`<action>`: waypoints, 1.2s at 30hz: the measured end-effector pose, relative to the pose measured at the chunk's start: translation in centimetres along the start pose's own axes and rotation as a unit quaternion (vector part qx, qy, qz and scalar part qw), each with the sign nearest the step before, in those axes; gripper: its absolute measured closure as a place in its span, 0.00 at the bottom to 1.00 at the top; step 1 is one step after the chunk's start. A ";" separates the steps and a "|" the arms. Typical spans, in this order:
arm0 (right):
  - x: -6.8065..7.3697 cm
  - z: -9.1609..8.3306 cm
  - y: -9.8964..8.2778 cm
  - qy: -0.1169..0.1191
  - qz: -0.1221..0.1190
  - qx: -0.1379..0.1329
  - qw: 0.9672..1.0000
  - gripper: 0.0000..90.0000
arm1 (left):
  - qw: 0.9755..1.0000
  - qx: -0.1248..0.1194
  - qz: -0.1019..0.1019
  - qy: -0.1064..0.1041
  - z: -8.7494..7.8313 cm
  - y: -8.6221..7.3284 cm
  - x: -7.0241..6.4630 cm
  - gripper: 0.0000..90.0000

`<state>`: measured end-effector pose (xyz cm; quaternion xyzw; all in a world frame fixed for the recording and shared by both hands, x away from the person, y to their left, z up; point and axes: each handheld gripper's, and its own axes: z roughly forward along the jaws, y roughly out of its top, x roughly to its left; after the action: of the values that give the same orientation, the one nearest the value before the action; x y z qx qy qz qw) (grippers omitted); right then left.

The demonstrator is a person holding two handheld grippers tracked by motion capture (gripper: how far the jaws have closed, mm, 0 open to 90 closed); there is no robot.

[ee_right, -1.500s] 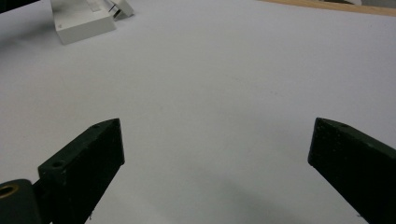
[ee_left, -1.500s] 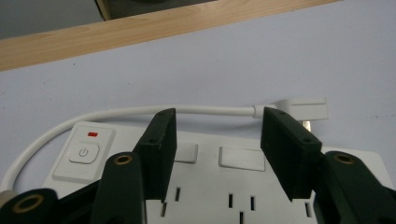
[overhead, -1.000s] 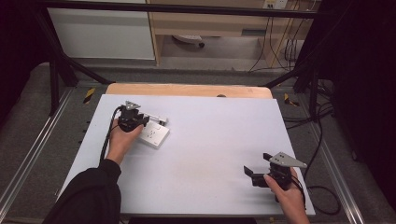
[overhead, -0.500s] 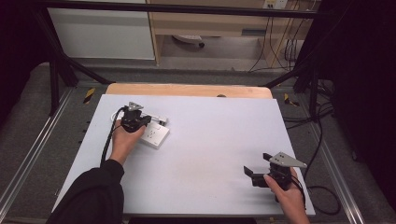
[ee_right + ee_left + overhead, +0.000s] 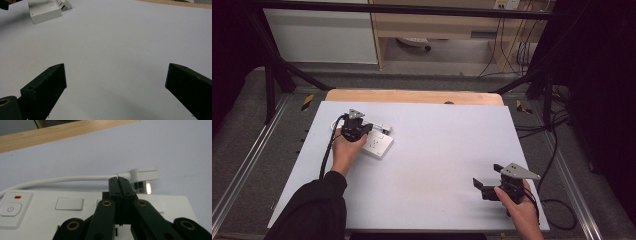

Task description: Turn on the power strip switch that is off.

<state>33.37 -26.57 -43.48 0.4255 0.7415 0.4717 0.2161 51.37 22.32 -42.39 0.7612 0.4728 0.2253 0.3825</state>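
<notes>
A white power strip lies at the table's back left, with a power button and a red mark on its face. A white plug on a white cable rests just behind it. My left gripper hovers over the strip. Its jaws have just been closing and now meet in front of the cable's joint with the plug, with nothing seen between them. My right gripper rests near the front right edge, its jaws wide open over bare table, pointing toward the strip.
The white table top has a wooden board along its far edge. A black cable trails from the left gripper along the forearm. Metal frame rails run along both sides of the table.
</notes>
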 end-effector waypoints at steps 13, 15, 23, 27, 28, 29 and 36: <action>0.0 0.0 0.0 0.001 0.000 0.000 1.000 0.04 | 1.000 0.002 -0.004 0.011 -0.2 -0.5 0.7 1.00; 0.0 0.0 0.0 0.000 0.000 0.000 1.000 0.04 | 1.000 0.004 -0.005 0.013 -0.1 -0.8 0.8 1.00; 0.0 0.0 0.0 0.001 -0.001 0.001 1.000 0.04 | 1.000 -0.001 -0.010 0.017 -0.1 -1.1 1.2 1.00; 0.0 0.0 0.0 0.001 0.000 0.001 1.000 0.04 | 1.000 -0.004 -0.013 0.018 0.0 -1.1 1.3 1.00; 0.0 0.0 0.0 0.001 0.000 0.001 1.000 0.04 | 1.000 -0.004 -0.013 0.018 0.0 -1.2 1.3 1.00; 0.0 0.0 0.0 0.001 0.000 0.001 1.000 0.04 | 1.000 -0.005 -0.014 0.018 0.1 -1.1 1.3 1.00; 0.0 0.0 0.0 0.002 0.000 0.001 1.000 0.04 | 1.000 -0.008 -0.012 0.019 0.2 -1.1 1.3 1.00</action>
<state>33.35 -26.60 -43.48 0.4249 0.7423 0.4716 0.2145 51.51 23.74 -43.46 0.7480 0.4873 0.2385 0.3824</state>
